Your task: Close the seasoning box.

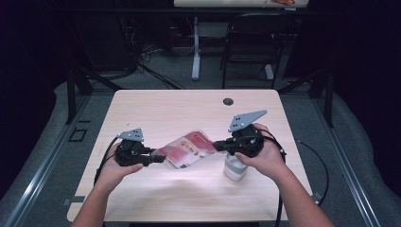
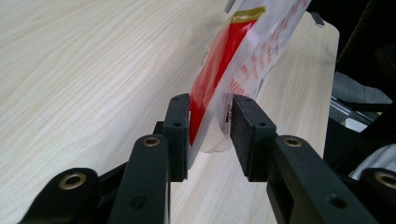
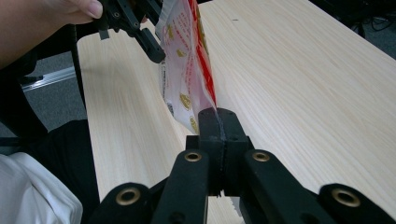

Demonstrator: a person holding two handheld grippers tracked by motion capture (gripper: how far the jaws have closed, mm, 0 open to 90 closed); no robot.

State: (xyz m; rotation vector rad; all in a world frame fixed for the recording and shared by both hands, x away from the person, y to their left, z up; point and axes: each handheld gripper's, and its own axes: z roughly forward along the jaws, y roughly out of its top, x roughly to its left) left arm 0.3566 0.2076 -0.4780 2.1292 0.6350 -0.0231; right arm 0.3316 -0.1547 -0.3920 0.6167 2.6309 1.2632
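A red and white plastic bag (image 1: 189,147) hangs stretched above the table between my two grippers. My right gripper (image 1: 218,145) is shut on the bag's right edge; in the right gripper view its jaws (image 3: 218,114) stand pressed together on the bag (image 3: 187,70). My left gripper (image 1: 161,159) is at the bag's left end. In the left gripper view the bag (image 2: 224,60) passes between the jaws of that gripper (image 2: 211,105), resting against one pad with a gap to the other, so it is open.
A white container (image 1: 234,169) stands on the wooden table (image 1: 189,109) just under my right hand. A small round hole (image 1: 228,101) sits near the table's far edge. A dark chair (image 1: 250,42) and a table leg stand on the floor beyond.
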